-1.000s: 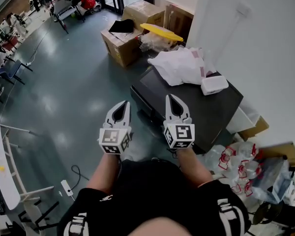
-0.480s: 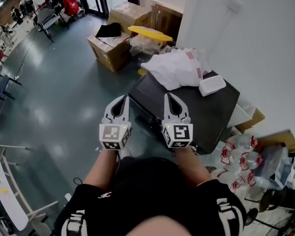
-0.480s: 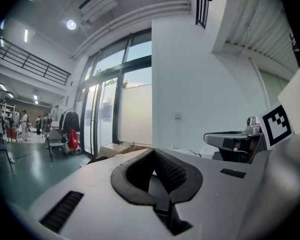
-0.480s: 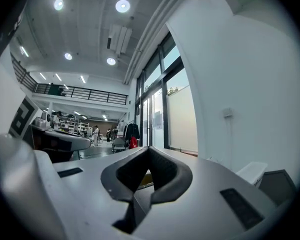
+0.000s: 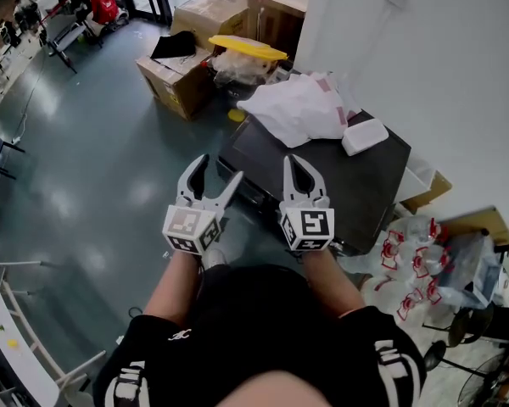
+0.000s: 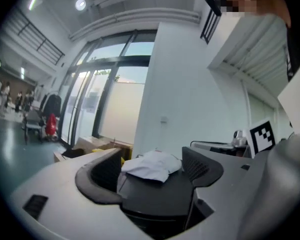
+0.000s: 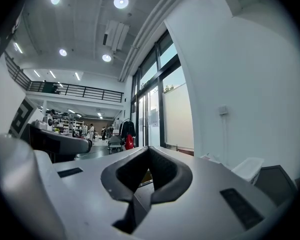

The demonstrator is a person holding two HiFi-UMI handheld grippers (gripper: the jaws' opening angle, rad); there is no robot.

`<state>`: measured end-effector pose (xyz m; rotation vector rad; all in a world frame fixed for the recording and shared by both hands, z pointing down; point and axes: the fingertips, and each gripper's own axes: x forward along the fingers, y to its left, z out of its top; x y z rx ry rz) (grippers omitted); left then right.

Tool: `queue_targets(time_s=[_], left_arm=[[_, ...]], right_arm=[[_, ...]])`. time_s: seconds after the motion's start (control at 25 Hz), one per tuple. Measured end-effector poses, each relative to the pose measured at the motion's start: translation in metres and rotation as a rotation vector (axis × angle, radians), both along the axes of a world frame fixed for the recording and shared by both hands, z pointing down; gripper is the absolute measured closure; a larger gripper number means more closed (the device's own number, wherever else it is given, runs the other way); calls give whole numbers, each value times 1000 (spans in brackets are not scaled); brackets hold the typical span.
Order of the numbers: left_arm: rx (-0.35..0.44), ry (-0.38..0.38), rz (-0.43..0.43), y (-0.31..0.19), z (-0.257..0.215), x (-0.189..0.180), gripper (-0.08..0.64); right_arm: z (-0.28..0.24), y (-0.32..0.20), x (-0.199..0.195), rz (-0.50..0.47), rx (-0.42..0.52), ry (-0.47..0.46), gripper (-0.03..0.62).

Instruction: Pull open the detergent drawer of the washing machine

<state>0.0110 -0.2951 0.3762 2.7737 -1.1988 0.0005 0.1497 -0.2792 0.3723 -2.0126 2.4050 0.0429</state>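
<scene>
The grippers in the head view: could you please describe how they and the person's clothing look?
The left gripper and right gripper are light grey, with tapered fingers lined in black. Each carries a cube with black-and-white square markers. The person's black short-sleeved top has white sleeve print. Left fingers have just been opening, nothing between.

Quick headcount: two tools, the left tool (image 5: 219, 170) and the right tool (image 5: 293, 164), with one marker cube on each, so two cubes. One dark washing machine (image 5: 356, 185) sits just ahead of the right tool. On top of it there's one crumpled white bundle (image 5: 297, 108) and one white tub (image 5: 365, 136). Further ahead of both tools I count three cardboard boxes (image 5: 174, 83), plus one yellow lid (image 5: 248, 47) and one black cloth (image 5: 174, 45) among them. Off to the right of the right tool there's one heap of clear bottles (image 5: 411, 265), way too jumbled to count. One red bag (image 5: 102, 5) sits far ahead-left.
</scene>
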Motion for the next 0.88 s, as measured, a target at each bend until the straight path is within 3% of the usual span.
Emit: queue_targets(time_s=[0.04,0.28,0.88], left_arm=[[-19,45,26,-1,-1,0,197],[-141,139,42,-10,19,-19,186],[-667,551,200,-8,145,-40,186]], right_arm=[[1,-1,-1,2,-3,1,589],[5,-1,-14,-2,-22,11,589],[37,-7,-25,41,-106,10,589]])
